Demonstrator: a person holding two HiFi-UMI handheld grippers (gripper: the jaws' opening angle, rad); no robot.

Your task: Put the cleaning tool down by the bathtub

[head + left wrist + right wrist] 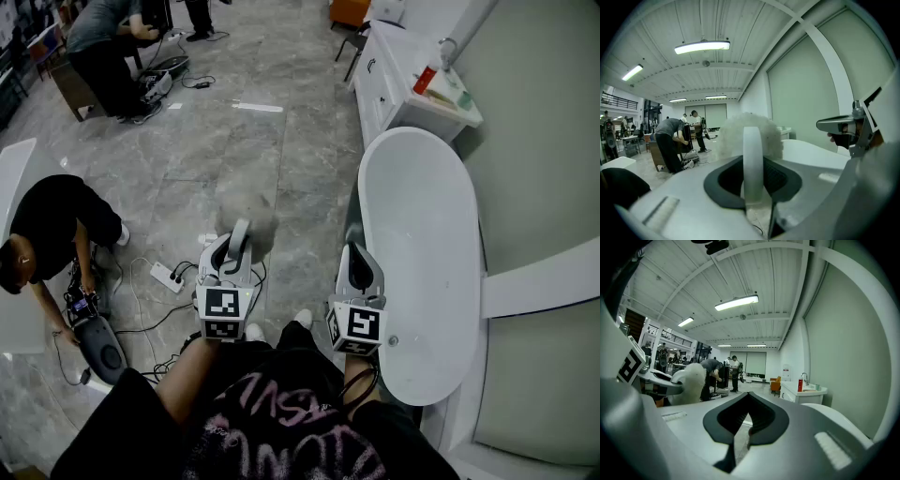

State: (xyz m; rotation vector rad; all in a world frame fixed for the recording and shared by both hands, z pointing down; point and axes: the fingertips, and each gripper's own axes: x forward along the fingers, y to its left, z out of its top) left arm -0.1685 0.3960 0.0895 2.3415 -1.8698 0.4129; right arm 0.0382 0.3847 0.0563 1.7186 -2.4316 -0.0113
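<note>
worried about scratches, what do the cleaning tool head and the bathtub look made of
Cleaning tool head: fluffy white fibres, likely microfibre or wool, judging by its fuzzy outline; the handle looks like smooth plastic. Bathtub: glossy white, probably acrylic or enamel, with an even sheen; which one is unclear.

Head cam: high up, aimed steeply down over the lap. Left tool [240,236] & right tool [359,267] sit close below, bathtub [417,234] at right, floor [234,150] beyond. Left gripper view: right behind its own jaws, facing level-to-up across the hall, right tool at its right edge. Right gripper view: same setup, left tool at its left edge. Both share the duster [747,129], ppl at back [670,140], ceiling lamp [702,46].
</note>
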